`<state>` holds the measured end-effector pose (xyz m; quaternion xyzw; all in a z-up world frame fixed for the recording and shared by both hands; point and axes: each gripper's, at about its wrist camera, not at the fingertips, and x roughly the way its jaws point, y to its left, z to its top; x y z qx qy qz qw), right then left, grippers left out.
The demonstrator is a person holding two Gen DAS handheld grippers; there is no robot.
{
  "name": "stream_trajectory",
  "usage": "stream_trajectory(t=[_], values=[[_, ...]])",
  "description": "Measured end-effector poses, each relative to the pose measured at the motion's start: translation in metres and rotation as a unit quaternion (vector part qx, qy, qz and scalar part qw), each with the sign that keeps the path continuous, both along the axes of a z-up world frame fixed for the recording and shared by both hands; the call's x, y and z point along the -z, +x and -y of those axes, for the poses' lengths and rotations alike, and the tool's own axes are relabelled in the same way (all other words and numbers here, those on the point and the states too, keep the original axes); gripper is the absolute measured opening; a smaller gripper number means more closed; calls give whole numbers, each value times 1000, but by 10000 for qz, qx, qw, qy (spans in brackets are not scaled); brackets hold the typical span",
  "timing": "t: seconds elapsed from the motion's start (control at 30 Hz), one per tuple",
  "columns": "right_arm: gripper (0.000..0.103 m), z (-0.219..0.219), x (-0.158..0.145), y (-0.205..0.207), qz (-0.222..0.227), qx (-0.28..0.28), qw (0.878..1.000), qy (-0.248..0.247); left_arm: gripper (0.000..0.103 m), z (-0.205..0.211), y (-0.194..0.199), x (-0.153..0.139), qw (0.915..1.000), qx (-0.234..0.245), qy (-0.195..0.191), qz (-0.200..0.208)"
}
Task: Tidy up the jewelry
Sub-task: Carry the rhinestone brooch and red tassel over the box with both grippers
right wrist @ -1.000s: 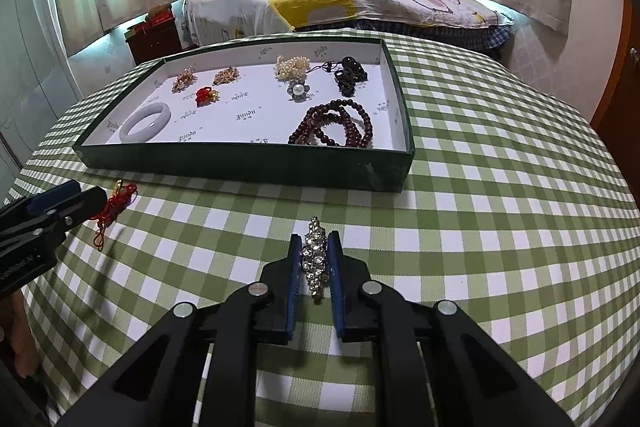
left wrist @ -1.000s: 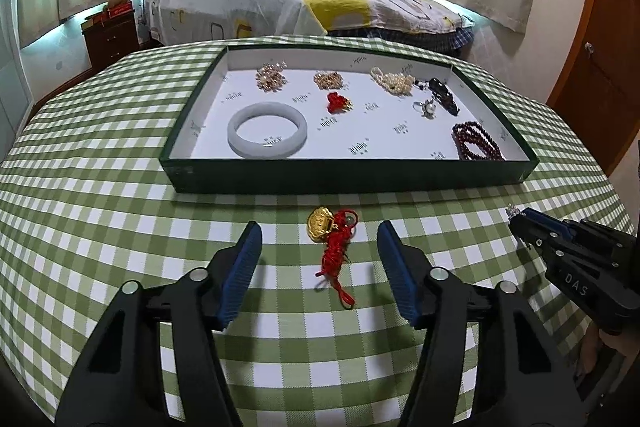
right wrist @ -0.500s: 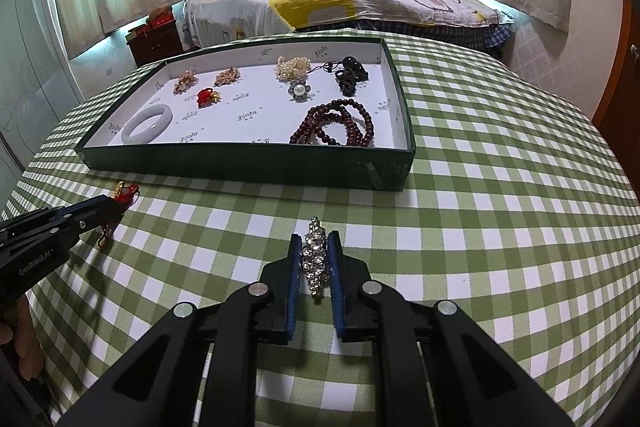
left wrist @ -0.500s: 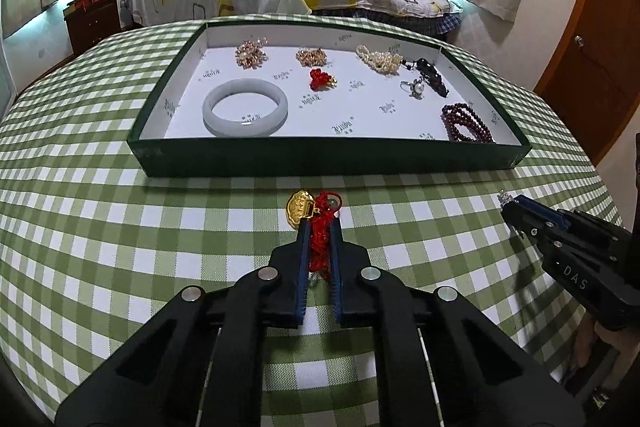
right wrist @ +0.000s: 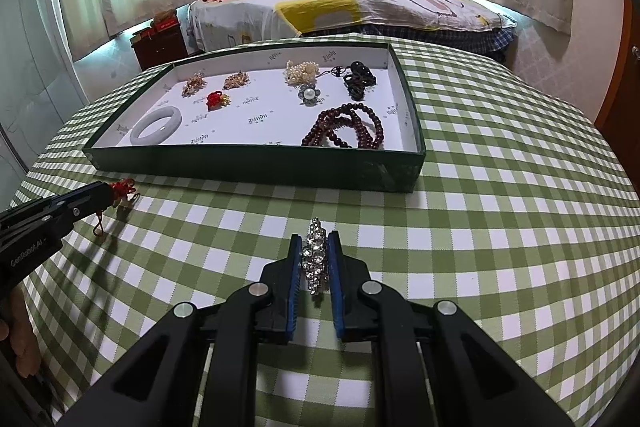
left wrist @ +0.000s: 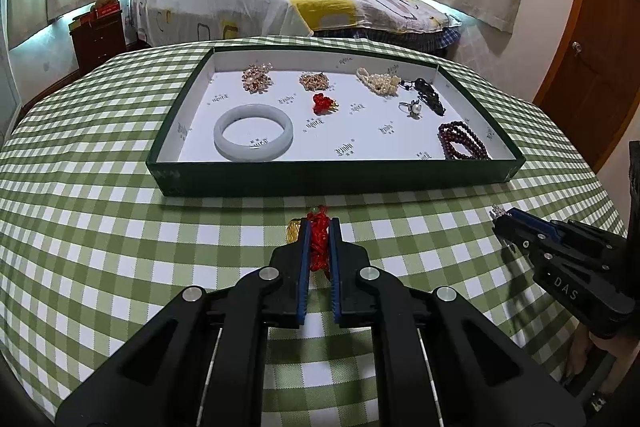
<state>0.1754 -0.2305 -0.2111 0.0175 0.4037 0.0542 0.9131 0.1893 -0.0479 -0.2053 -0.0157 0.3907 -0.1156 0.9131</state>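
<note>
My left gripper (left wrist: 319,227) is shut on a red cord charm with a gold pendant (left wrist: 318,245) and holds it just above the green checked tablecloth, in front of the tray; the charm also shows in the right wrist view (right wrist: 122,189). My right gripper (right wrist: 314,241) is shut on a rhinestone brooch (right wrist: 315,259), near the tray's front right corner. The green tray (left wrist: 320,179) with a white floor holds a pale jade bangle (left wrist: 253,131), a dark red bead bracelet (left wrist: 462,146), a pearl ring (left wrist: 414,108), a pearl cluster (left wrist: 378,81) and other small pieces.
The round table (right wrist: 500,187) has a green checked cloth. A bed (left wrist: 288,7) stands behind it, a dark nightstand (left wrist: 98,37) at the left and a wooden door (left wrist: 592,47) at the right. My right gripper shows at the left wrist view's right edge (left wrist: 500,217).
My left gripper has closed on the red cord charm and lifted it toward the tray. My right gripper still holds the brooch and has barely moved.
</note>
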Motion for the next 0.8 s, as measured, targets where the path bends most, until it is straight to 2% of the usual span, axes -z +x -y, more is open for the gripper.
stream_trajectory(t=[0.4, 0.8], values=[[14, -5, -6, -3, 97, -24, 9999, 14, 9, -4, -2, -6, 9999, -73, 30, 102], [14, -11, -25, -14, 340, -79, 9994, 79, 9, -6, -12, -29, 9993, -49, -25, 380]])
